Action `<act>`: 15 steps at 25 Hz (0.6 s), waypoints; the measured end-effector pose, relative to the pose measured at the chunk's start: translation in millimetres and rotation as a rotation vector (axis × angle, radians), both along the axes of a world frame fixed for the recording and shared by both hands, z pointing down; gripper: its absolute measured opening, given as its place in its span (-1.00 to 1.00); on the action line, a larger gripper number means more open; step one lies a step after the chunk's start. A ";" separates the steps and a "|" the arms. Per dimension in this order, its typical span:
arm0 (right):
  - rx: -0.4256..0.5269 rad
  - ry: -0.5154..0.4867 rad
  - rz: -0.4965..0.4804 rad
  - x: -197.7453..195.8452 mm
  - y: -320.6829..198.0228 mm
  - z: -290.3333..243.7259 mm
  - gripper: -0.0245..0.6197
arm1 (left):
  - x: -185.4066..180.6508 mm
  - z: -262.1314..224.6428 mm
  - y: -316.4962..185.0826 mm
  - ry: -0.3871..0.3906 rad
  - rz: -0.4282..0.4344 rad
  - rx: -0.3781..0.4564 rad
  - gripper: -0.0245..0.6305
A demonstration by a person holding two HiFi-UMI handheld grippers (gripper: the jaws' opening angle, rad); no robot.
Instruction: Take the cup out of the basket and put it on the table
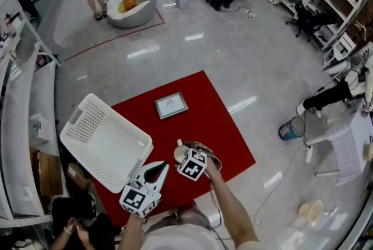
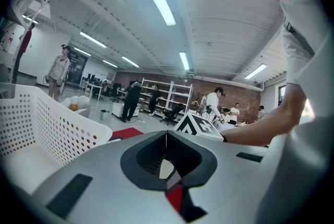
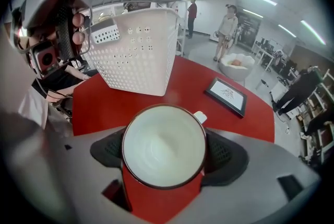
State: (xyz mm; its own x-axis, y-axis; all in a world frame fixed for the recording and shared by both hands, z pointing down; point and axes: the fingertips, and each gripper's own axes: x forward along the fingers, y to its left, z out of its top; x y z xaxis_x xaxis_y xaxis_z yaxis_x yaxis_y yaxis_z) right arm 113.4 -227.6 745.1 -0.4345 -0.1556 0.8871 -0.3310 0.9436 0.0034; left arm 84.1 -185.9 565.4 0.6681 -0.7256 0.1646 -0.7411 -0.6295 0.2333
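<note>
Cup [image 3: 164, 145] empty, gripped by right claw [image 3: 165, 154] | left claw [image 2: 166, 137] closed | basket [image 1: 105, 141] on table [image 1: 218, 120]

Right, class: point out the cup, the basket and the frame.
cup [image 3: 164, 144], right gripper view, on its white inside.
basket [image 3: 136, 56], right gripper view, on its perforated wall.
frame [image 1: 171, 105], head view, on its middle.
</note>
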 end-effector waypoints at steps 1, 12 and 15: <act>0.002 0.005 0.001 0.8 0.2 3.1 0.36 | 0.3 0.8 0.1 -0.001 0.001 -0.002 -0.89; 0.000 0.028 0.029 9.8 1.5 26.0 0.36 | 5.9 5.5 -0.9 -0.004 0.005 -0.021 -0.89; 0.008 0.022 0.032 9.6 1.4 29.7 0.36 | 6.9 9.7 -0.7 -0.006 0.008 -0.026 -0.89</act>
